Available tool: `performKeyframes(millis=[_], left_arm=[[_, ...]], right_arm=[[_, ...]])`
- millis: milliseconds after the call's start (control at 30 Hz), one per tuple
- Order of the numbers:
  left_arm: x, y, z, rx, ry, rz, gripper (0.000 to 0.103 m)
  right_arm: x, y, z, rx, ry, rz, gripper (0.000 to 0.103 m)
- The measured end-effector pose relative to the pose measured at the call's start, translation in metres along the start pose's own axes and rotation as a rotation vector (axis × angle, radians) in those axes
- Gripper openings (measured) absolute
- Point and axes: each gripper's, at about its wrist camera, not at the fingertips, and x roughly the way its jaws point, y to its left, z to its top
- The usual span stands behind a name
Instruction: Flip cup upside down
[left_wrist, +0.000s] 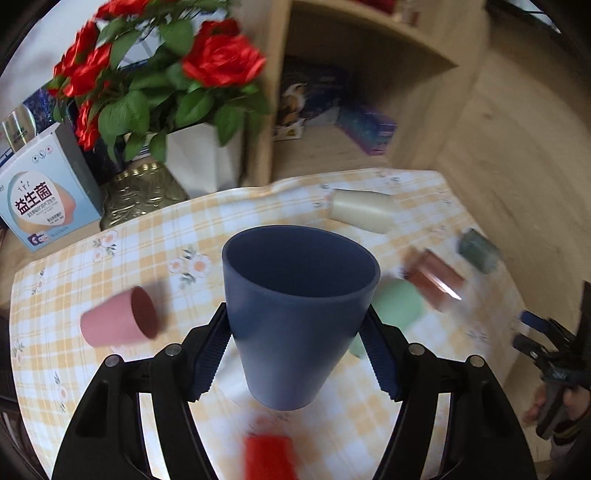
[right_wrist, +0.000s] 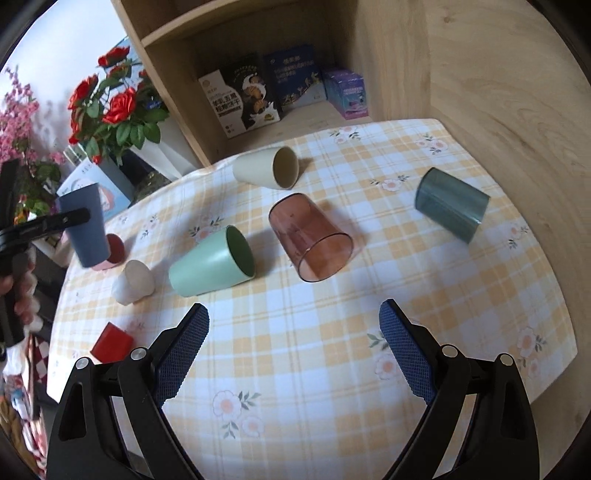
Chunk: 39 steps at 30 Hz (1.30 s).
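Note:
My left gripper (left_wrist: 295, 354) is shut on a dark blue cup (left_wrist: 295, 317) and holds it above the checked tablecloth (left_wrist: 122, 258), mouth facing away and up. The same cup (right_wrist: 86, 225) shows at the left edge of the right wrist view, lifted, mouth up. My right gripper (right_wrist: 293, 350) is open and empty over the near part of the cloth (right_wrist: 332, 350). Several cups lie on their sides: a green one (right_wrist: 210, 262), a clear reddish one (right_wrist: 310, 240), a grey-blue one (right_wrist: 448, 205), a cream one (right_wrist: 266, 168) and a pink one (left_wrist: 118, 319).
A small whitish cup (right_wrist: 133, 282) stands mouth down. A red block (right_wrist: 112, 341) sits near the table's left edge. A vase of red roses (left_wrist: 147, 85) and a box (left_wrist: 40, 199) stand at the back left. A wooden shelf with boxes (right_wrist: 258, 96) stands behind.

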Motion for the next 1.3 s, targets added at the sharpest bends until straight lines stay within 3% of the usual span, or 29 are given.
performKeyframes(millis=[100, 233, 433, 500, 700, 1100, 1300], left_arm=[[-0.018, -0.034, -0.026, -0.001, 0.018, -0.077, 0.067], [-0.009, -0.072, -0.074, -0.038, 0.099, -0.159, 0.067], [0.043, -0.101, -0.139, -0.266, 0.229, -0.307, 0.067], [0.063, -0.108, -0.151, -0.332, 0.250, -0.326, 0.067], [0.098, -0.113, -0.157, -0.428, 0.276, -0.334, 0.067], [0.117, -0.110, -0.148, -0.401, 0.270, -0.302, 0.068], [0.096, -0.103, -0.140, -0.374, 0.211, -0.277, 0.084]], right_arm=[[-0.013, -0.010, -0.005, 0.019, -0.022, -0.007, 0.090], [-0.020, -0.022, -0.013, 0.049, -0.027, -0.011, 0.090], [-0.022, -0.031, -0.024, 0.064, -0.011, -0.012, 0.090], [-0.023, -0.030, -0.025, 0.053, -0.010, -0.015, 0.090], [-0.029, -0.034, -0.028, 0.047, -0.015, -0.025, 0.090], [-0.014, -0.039, -0.031, 0.059, 0.023, -0.055, 0.090], [-0.013, -0.037, -0.030, 0.059, 0.024, -0.070, 0.090]])
